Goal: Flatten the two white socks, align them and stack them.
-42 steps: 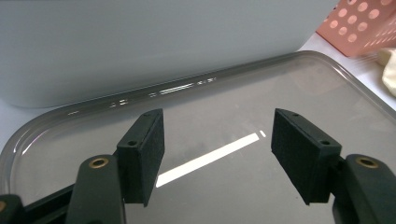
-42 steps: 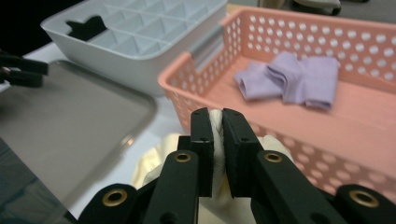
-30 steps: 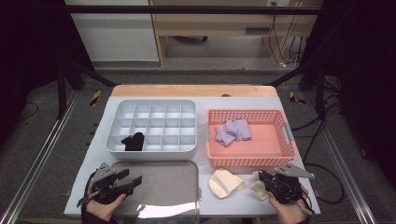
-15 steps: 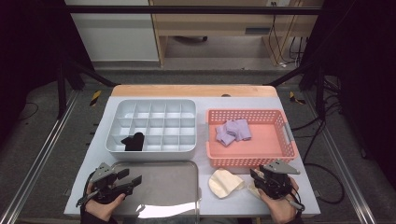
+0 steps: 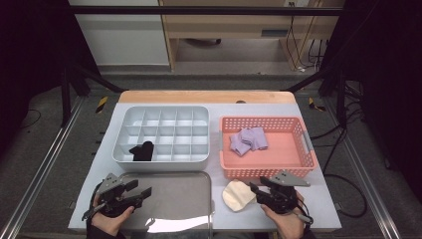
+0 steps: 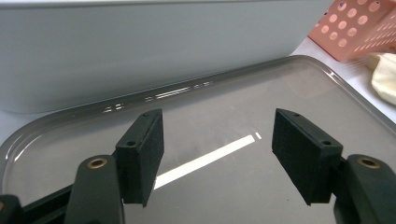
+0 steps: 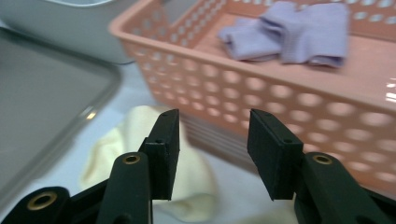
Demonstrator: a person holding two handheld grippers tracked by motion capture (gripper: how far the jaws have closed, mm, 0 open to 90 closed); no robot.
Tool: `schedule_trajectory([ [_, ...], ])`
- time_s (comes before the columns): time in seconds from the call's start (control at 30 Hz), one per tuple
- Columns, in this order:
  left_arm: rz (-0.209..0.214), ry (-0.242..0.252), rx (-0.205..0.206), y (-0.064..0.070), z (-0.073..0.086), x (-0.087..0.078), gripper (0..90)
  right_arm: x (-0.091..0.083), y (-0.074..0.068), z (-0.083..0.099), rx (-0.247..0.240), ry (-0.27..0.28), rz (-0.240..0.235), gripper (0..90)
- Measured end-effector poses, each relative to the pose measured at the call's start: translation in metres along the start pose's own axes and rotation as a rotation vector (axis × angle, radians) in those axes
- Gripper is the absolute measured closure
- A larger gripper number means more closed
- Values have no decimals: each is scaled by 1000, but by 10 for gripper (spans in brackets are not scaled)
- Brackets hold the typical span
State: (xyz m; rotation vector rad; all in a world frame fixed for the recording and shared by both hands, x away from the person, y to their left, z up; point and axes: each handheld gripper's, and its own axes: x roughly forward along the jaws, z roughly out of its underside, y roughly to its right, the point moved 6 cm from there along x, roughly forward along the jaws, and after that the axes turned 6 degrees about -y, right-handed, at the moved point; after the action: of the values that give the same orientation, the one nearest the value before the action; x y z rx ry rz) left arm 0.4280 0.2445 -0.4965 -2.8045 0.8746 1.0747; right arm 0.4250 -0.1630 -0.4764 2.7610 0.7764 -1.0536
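From the high view, the right hand-held gripper (image 5: pixel 257 190) sits just beside a cream cloth (image 5: pixel 237 195) on the worktop (image 5: pixel 323 199), below the pink basket (image 5: pixel 304 144). The left hand-held gripper (image 6: pixel 217 144), jaws spread and empty, hovers over a grey tray (image 6: pixel 299 88). The right gripper view shows parted jaws (nothing between them) above the cloth.

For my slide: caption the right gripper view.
Open right claw poised over a cream folded cloth beside the pink perforated plastic basket.

The cream cloth (image 7: pixel 154 172) is blurred and partly hidden behind the right tongs (image 7: pixel 212 149); the grey tray (image 5: pixel 169 209) is cut off by the bottom edge.
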Motion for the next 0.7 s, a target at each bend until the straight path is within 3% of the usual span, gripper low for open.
schedule_trajectory([
  [0.03,-1,0,3,0,0,0,333,0,0,0,0,0,0,548],
  [0.07,1,-4,1,1,1,0,333,7,-14,1,-26,-29,-26,558],
  [0.23,0,-2,-1,1,0,0,332,16,-36,2,-60,-65,-71,576],
  [0.37,-6,-7,1,1,1,1,333,20,-42,4,-62,-78,-85,612],
  [0.5,-10,2,3,2,0,0,332,28,-56,10,-76,-130,-138,658],
  [0.7,-6,4,-5,3,-1,-1,332,39,-72,18,-109,-187,-160,713],
])
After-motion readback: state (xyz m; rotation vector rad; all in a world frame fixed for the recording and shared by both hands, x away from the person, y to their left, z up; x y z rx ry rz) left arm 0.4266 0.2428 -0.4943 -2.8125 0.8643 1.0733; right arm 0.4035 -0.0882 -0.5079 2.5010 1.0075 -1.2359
